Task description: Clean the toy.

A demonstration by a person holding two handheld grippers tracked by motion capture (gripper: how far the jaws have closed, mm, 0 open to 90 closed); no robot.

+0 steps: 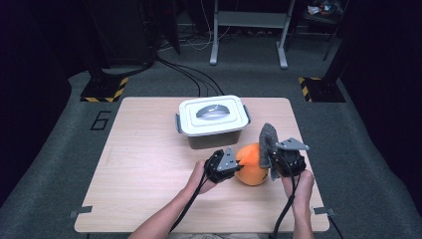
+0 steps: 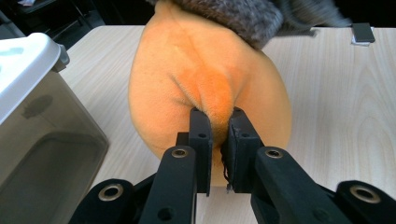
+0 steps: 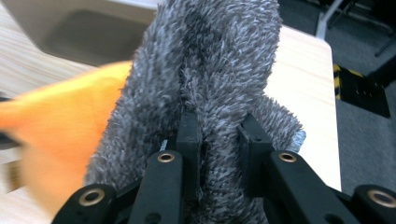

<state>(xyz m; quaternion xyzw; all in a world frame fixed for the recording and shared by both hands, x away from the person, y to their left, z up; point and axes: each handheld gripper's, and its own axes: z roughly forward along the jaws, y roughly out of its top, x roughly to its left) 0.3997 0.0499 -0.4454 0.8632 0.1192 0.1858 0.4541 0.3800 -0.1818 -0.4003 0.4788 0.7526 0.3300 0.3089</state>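
An orange plush piece rests on the wooden table near its front edge. My left gripper is shut on a fold of that orange plush, which bulges above the jaws. A grey fuzzy cloth stands up against the plush's right side. My right gripper is shut on this grey cloth, whose pile swells between and around the jaws. The orange plush shows blurred to the left of the cloth in the right gripper view.
A clear plastic box with a white lid stands just behind the plush, mid-table. The same box sits close at the left of the left gripper view. Bare tabletop lies to the left. Floor cables and stand legs lie beyond the far edge.
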